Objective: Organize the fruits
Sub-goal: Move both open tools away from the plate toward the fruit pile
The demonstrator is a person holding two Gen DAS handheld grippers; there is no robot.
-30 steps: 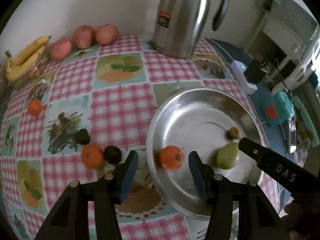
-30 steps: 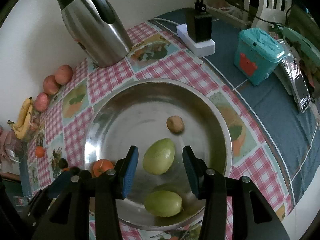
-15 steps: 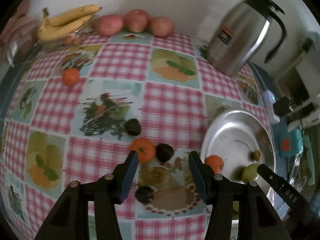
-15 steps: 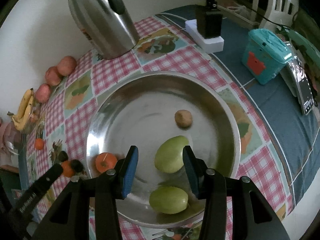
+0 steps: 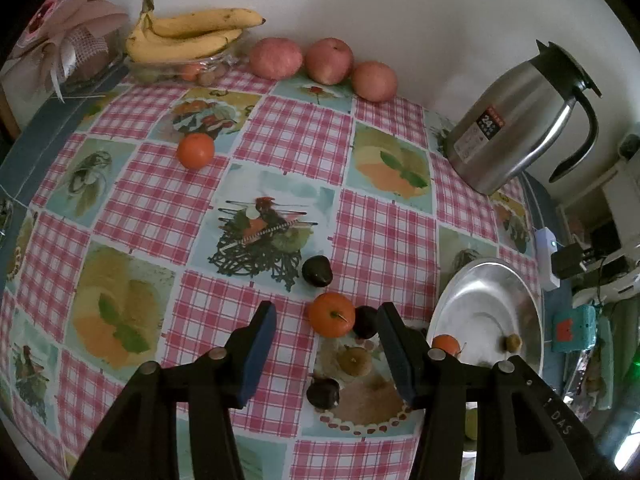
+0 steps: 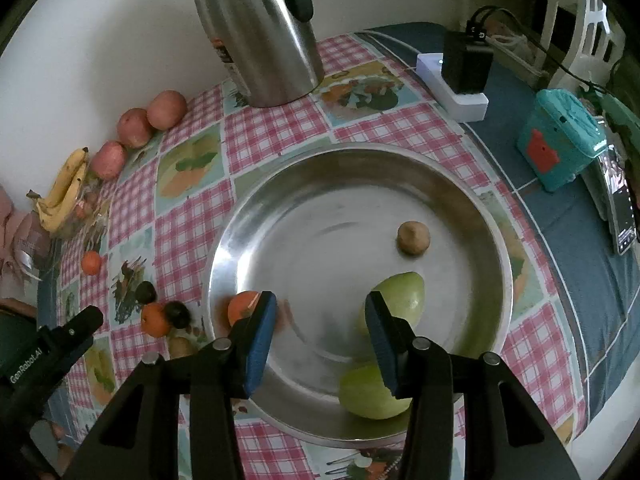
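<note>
My left gripper (image 5: 326, 354) is open and empty above loose fruit on the checked tablecloth: an orange (image 5: 331, 315), dark plums (image 5: 317, 271) (image 5: 365, 321) (image 5: 322, 392) and a small brown fruit (image 5: 353, 361). Another orange (image 5: 195, 151) lies farther back. The steel plate (image 5: 524, 300) is to the right. My right gripper (image 6: 320, 334) is open and empty over the plate (image 6: 496, 240), which holds two green fruits (image 6: 402, 298) (image 6: 370, 392), a small brown fruit (image 6: 413, 238) and an orange (image 6: 242, 306).
Bananas (image 5: 188, 36) and three apples (image 5: 329, 60) line the back wall. A steel thermos jug (image 5: 516, 120) stands at the back right. A white power strip (image 6: 452, 88), a teal box (image 6: 560, 146) and a phone (image 6: 618, 200) lie on the blue cloth right of the plate.
My left gripper has swung left, away from the plate, and now hovers over the loose orange and plums. My right gripper has shifted slightly left over the plate. Both stay open.
</note>
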